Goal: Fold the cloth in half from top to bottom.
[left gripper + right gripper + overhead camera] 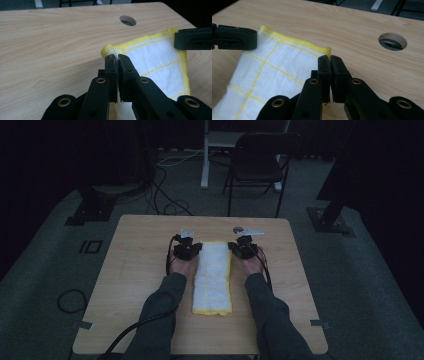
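Note:
A white cloth [212, 280] with yellow edging and yellow grid lines lies folded in a long strip down the middle of the wooden table [140, 270]. My left gripper [198, 248] is shut on the strip's far left corner. In the left gripper view the jaws [117, 58] pinch the yellow hem of the cloth [155, 57]. My right gripper [231, 246] is shut on the far right corner. In the right gripper view its jaws [329, 58] clamp the edge of the cloth [274, 65]. Both corners sit slightly raised off the table.
A round cable hole [392, 41] is cut in the table just beyond the cloth's far right corner. A dark chair [260, 160] and floor cables [165, 195] lie beyond the table's far edge. Another cable loop [70, 300] lies on the floor at the left.

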